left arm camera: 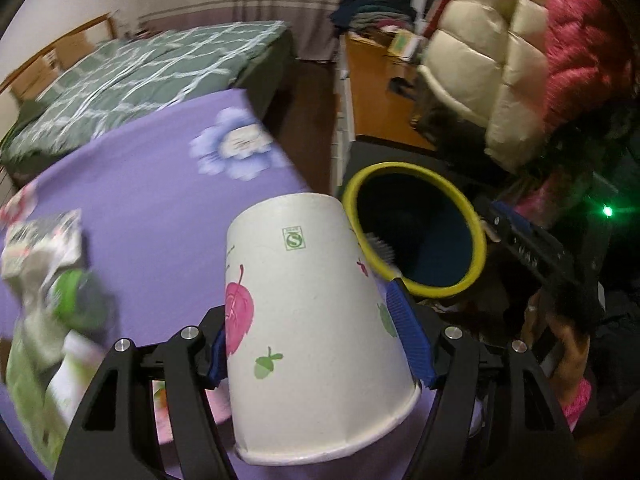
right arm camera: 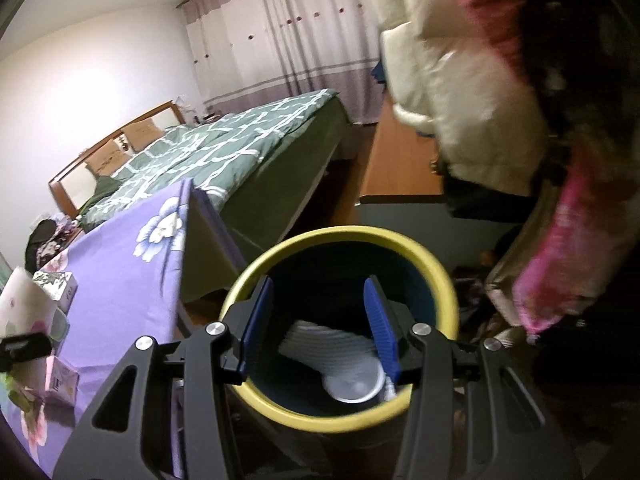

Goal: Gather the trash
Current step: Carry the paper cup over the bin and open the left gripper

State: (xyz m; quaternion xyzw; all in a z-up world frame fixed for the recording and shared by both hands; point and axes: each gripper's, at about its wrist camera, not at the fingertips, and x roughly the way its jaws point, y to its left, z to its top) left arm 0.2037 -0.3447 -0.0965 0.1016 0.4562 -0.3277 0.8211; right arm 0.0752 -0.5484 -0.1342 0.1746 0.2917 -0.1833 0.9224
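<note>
Left gripper has its blue pads clamped on a white paper cup printed with leaves and acorns, base pointing away, held over the purple floral tablecloth. Right gripper hangs spread apart and empty above the yellow-rimmed bin, where a white plastic cup lies inside.

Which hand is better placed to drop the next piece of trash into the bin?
Left. Its claw grips a paper cup beside the bin; the right claw hangs open and empty over it.
</note>
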